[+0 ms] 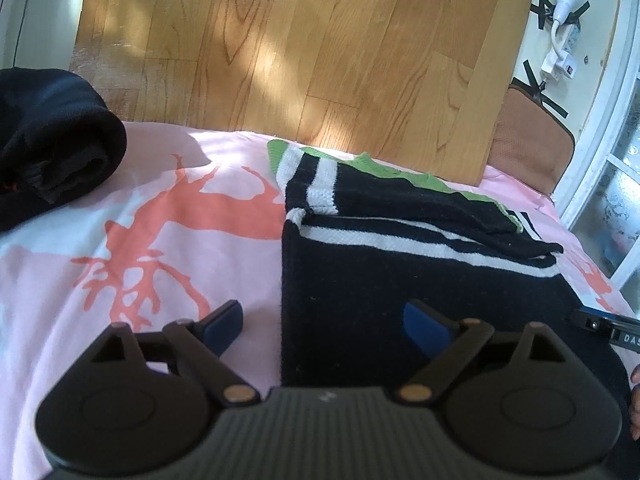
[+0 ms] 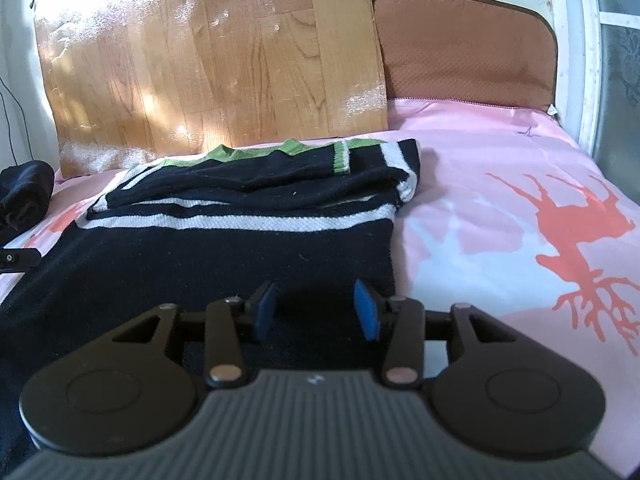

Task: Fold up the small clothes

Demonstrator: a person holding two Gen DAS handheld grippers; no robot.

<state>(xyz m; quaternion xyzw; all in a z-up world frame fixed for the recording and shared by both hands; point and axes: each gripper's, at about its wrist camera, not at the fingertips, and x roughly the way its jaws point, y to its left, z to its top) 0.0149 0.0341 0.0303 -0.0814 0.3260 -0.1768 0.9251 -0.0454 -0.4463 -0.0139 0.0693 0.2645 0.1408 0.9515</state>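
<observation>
A black knitted sweater with white stripes and green trim lies partly folded on the pink bed sheet, its sleeves laid across the chest. My left gripper stands open over the sweater's near left edge, one blue pad over the sheet, the other over the black knit. In the right wrist view the same sweater fills the middle. My right gripper hovers open over its near right corner, nothing pinched between the blue pads.
A dark bundled garment lies at the sheet's left. A wooden board leans behind the bed, a brown cushion beside it. A window frame runs along the right. The sheet carries an orange deer print.
</observation>
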